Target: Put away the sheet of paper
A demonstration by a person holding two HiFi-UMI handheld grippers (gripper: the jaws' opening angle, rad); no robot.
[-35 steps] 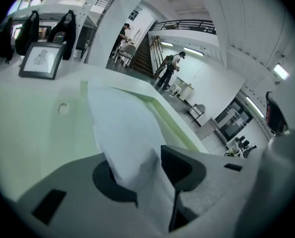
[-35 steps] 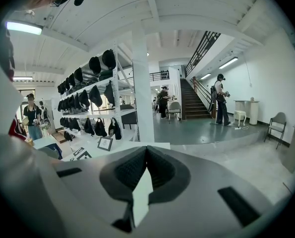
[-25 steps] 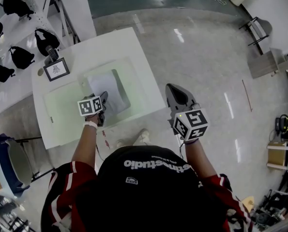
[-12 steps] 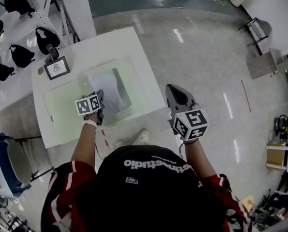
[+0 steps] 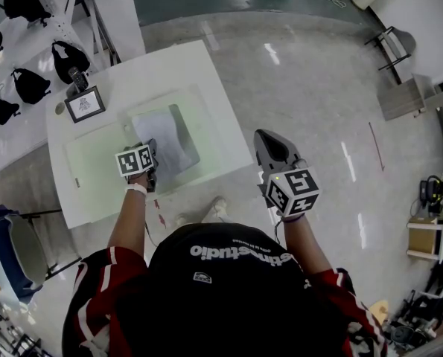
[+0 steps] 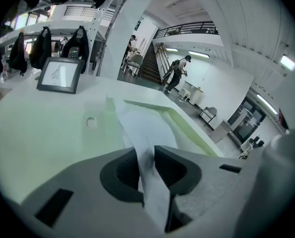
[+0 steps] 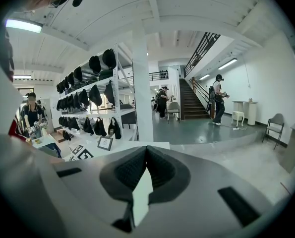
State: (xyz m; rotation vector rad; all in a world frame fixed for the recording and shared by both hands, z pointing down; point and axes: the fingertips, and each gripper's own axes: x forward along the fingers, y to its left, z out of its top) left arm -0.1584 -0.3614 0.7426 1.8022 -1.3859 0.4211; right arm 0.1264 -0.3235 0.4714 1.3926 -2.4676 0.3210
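Now the left gripper (image 6: 147, 155) has just been closing its jaws and pinches the near edge of the sheet of paper (image 5: 160, 134) on the green mat (image 5: 94, 162). Off the table (image 5: 206, 73) edge, the right gripper (image 5: 266, 138) hangs pinched together, empty, over open floor (image 5: 318, 88).

A mat (image 5: 94, 162) is laid on the table (image 5: 206, 73), and the sheet of paper (image 5: 161, 136) is spread over the mat's right half. A framed picture (image 5: 85, 104) is stood at the table's far left corner, behind the mat. Shelving (image 5: 46, 13) hung with bags (image 5: 31, 86) is set beyond the table's left side, and a chair (image 5: 16, 244) is placed on the floor by its near left corner.
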